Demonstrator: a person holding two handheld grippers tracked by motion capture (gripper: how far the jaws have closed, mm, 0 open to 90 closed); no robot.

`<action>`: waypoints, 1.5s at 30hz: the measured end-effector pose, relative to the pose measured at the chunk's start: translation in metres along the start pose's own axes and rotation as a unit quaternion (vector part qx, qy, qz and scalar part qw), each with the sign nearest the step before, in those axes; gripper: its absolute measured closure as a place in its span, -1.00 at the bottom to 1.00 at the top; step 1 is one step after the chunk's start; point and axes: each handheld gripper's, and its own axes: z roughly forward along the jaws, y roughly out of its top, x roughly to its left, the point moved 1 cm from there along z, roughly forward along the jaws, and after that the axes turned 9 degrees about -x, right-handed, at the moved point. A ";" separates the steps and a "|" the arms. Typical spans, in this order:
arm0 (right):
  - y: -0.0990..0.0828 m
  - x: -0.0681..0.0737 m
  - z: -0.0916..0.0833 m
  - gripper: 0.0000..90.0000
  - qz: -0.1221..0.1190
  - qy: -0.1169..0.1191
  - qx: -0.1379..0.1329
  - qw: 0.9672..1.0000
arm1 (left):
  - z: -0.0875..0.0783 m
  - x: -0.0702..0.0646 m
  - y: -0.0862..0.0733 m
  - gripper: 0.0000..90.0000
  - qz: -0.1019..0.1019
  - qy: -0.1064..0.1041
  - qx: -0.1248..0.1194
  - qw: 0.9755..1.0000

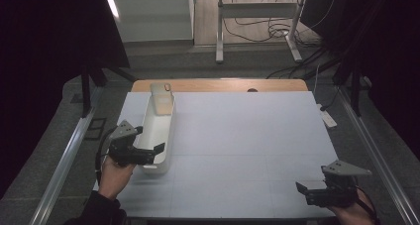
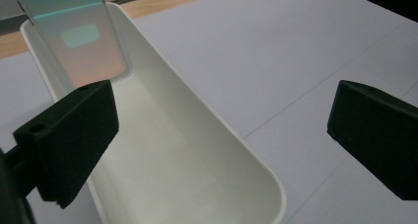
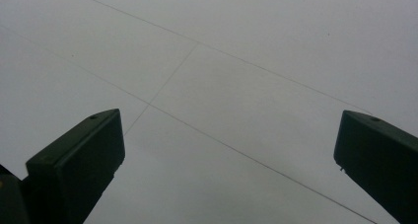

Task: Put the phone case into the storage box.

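The bench (image 1: 247,136) is the largest thing: a pale grey-white surface with thin seam lines, and a strip of wood shows along its far edge. On its left part lies a long white tray (image 1: 159,131) with rounded ends, its long side running away from the person. The tray looks empty except at its far end, where a flat card-like object (image 1: 162,97) with a pale, slightly shiny face leans against the far wall and stands out above the rim. In the left gripper view this card (image 2: 81,39) shows a soft green and pink sheen and a small lighter rectangle in the middle.

The left gripper (image 1: 148,154) is at the near end of the tray, held by the left hand (image 1: 115,174). Its fingers (image 2: 74,140) are wide apart and hold nothing; one finger stands over the inside of the tray and the other over the bench just beside the tray's right wall.

The right gripper (image 1: 309,193) is well apart from the tray, near the front right corner of the bench. Its fingers (image 3: 79,165) are also wide apart and empty, above the bare surface.
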 end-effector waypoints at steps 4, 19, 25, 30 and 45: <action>0.000 0.000 0.000 -1.00 0.001 0.000 0.000 1.000 | -0.007 -0.005 -0.004 -1.00 0.002 0.001 0.000 1.000; 0.000 0.000 0.000 -1.00 0.002 -0.001 -0.001 1.000 | -0.026 -0.018 -0.017 -1.00 0.011 0.006 0.007 1.000; 0.000 0.000 0.000 -1.00 0.002 -0.002 0.000 1.000 | -0.033 -0.023 -0.023 -1.00 0.016 0.007 0.010 1.000; 0.000 0.000 0.000 -1.00 0.002 -0.002 0.001 1.000 | -0.039 -0.026 -0.027 -1.00 0.011 0.007 0.008 1.000; 0.000 0.001 0.000 -1.00 0.001 -0.005 0.002 1.000 | -0.060 -0.028 -0.044 -1.00 -0.005 0.015 0.011 1.000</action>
